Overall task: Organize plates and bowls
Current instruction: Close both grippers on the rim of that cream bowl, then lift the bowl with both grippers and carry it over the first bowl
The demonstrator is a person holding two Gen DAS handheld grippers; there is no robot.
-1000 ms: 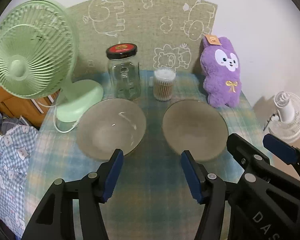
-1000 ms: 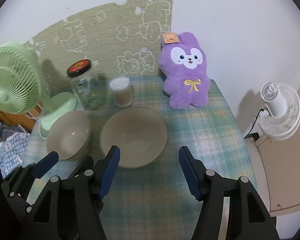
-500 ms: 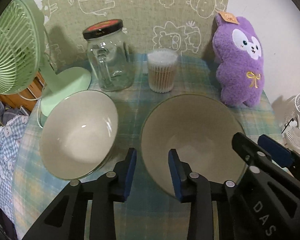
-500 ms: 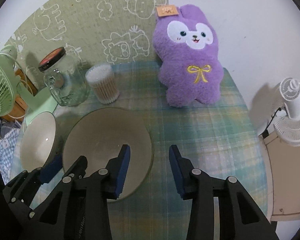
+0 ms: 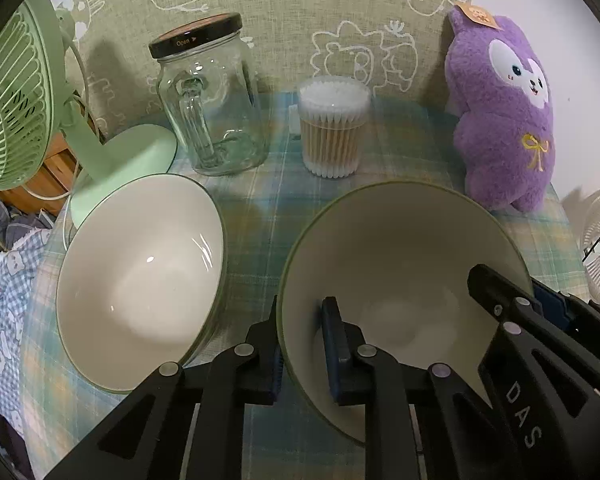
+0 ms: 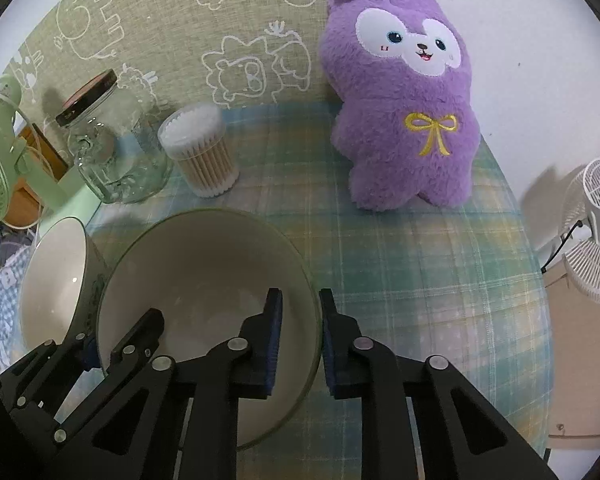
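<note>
Two cream bowls with green rims sit side by side on the checked tablecloth. The right bowl (image 5: pixel 400 264) also shows in the right wrist view (image 6: pixel 204 272). My left gripper (image 5: pixel 302 344) is shut on its left rim, one finger inside and one outside. My right gripper (image 6: pixel 300 332) is shut on its right rim in the same way. The left bowl (image 5: pixel 140 280) stands free beside it and also shows in the right wrist view (image 6: pixel 52 292).
Behind the bowls stand a glass jar with a black lid (image 5: pixel 210 100), a tub of cotton swabs (image 5: pixel 334 128), a purple plush rabbit (image 5: pixel 504 120) and a green desk fan (image 5: pixel 16 100). A white fan (image 6: pixel 596 232) stands off the table's right edge.
Both grippers moved forward and down onto the right bowl and closed from wide open onto its opposite rims. The bowls have not visibly shifted.
</note>
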